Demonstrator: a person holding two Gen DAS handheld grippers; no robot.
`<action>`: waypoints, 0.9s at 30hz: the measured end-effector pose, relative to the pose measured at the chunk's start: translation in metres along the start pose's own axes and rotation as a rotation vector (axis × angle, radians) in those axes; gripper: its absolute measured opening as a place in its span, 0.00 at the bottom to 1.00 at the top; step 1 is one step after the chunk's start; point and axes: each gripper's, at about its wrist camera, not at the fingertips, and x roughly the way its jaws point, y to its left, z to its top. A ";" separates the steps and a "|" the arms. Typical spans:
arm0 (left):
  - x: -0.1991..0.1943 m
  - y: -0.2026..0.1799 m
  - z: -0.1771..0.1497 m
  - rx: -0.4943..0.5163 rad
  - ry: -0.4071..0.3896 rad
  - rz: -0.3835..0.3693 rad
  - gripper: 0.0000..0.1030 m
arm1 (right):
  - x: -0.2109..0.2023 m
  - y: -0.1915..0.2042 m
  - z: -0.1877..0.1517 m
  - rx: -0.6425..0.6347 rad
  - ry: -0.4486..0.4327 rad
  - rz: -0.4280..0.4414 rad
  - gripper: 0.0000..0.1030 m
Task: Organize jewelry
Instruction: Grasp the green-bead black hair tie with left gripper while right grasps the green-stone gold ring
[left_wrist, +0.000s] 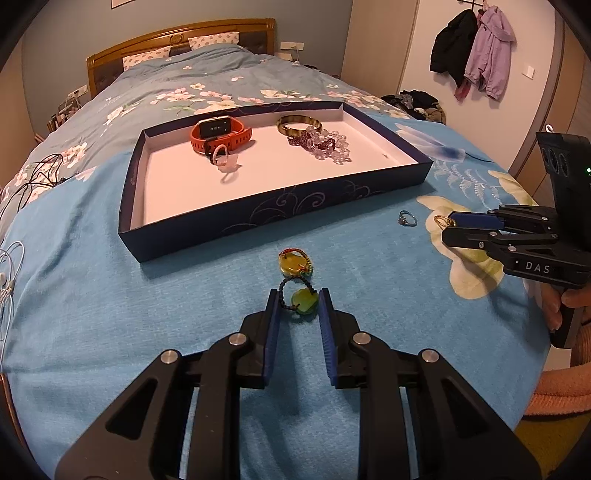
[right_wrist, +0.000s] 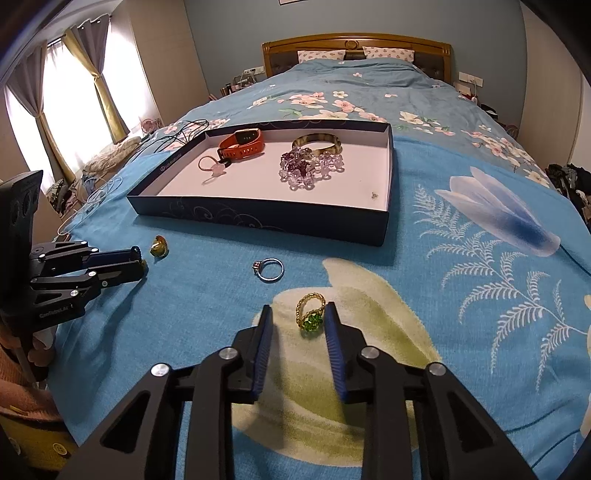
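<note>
Both tongs apart, low over the blue bedspread, each framing a piece of jewelry.

Left tongs spread wide at lower centre of the left view, flanking a green pendant on a dark cord, no clear contact; just above it, a yellow pendant. Right tongs likewise parted at lower centre of the right view, straddling a gold beaded ring with green stone, nearer the right-hand pad. Further up, a silver ring lying loose on the bed. Beyond, in mid-frame, a dark shallow box holding an orange watch, a bangle, purple bead strands and a small pink charm.
</note>
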 end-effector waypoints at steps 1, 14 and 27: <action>0.000 0.000 0.000 -0.003 -0.002 0.000 0.20 | 0.000 0.000 0.000 0.001 0.001 -0.003 0.21; -0.006 0.003 -0.001 -0.011 -0.021 -0.007 0.20 | -0.006 0.002 0.000 -0.004 -0.022 0.002 0.09; -0.023 0.002 0.005 -0.009 -0.070 -0.005 0.20 | -0.026 0.009 0.012 -0.014 -0.096 0.051 0.09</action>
